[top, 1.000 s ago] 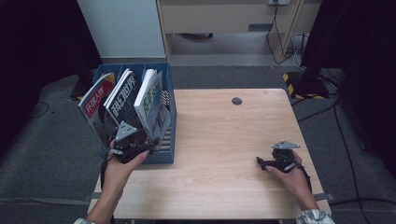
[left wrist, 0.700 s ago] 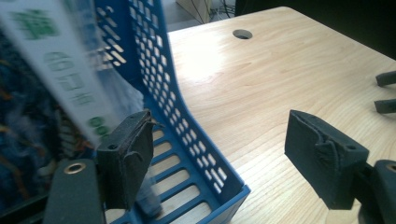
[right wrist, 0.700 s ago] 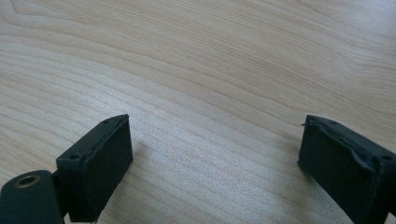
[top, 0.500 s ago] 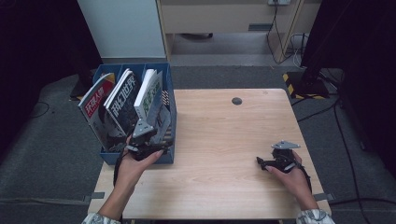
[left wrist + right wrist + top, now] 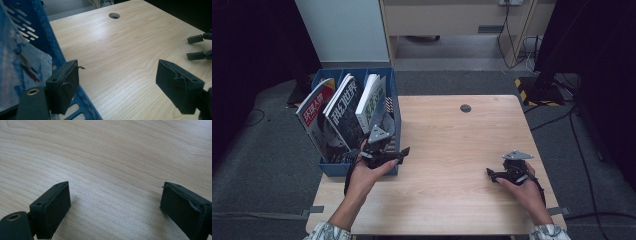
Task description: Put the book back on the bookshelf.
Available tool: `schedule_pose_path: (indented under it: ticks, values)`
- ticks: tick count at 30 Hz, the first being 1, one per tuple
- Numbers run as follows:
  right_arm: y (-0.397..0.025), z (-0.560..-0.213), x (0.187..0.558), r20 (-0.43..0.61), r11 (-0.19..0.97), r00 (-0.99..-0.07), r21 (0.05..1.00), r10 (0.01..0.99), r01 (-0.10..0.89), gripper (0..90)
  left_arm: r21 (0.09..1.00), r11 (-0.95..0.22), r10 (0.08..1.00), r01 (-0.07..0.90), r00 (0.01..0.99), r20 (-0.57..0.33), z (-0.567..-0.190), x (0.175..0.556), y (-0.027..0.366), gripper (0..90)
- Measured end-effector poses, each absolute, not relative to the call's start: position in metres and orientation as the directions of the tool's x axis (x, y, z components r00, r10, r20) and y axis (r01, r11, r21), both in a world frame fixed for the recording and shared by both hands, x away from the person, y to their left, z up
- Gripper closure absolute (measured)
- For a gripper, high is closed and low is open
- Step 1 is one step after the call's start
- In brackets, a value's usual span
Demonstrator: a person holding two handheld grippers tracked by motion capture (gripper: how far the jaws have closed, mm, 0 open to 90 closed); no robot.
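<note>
A blue slotted file bin hangs at the wooden table's left edge and holds three upright magazines. My left gripper sits at the bin's front right corner, pointing right across the table, open with nothing between its jaws. In the left gripper view its left pad lies against the bin's blue wall, the right pad over bare wood. My right gripper rests low on the table near the front right, open and empty. It also appears far off in the left gripper view.
A round cable hole is cut near the table's far edge. Cables and a yellow-black striped strip lie on the floor beyond the right side. A white panel stands behind the bin.
My left gripper has drawn out of the bin and swung right, from over the magazines to the bin's front right corner. The right gripper has stayed put.
</note>
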State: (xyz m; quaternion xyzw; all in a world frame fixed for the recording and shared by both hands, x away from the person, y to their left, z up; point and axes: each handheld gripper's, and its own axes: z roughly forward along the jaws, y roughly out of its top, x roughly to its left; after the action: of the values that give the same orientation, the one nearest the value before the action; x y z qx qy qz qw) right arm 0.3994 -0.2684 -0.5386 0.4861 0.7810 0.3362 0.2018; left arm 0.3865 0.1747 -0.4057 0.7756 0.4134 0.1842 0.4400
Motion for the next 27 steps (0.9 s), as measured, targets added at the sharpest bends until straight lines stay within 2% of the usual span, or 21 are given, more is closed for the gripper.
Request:
schedule_pose_path:
  ticks: [27]
  values:
    - [-0.268,-0.539,0.399,0.007,0.305,-0.447,0.720,0.894,0.623,9.0,0.825,-0.290,0.779,0.485,0.620,-0.091,-0.401,0.399,0.148,5.2]
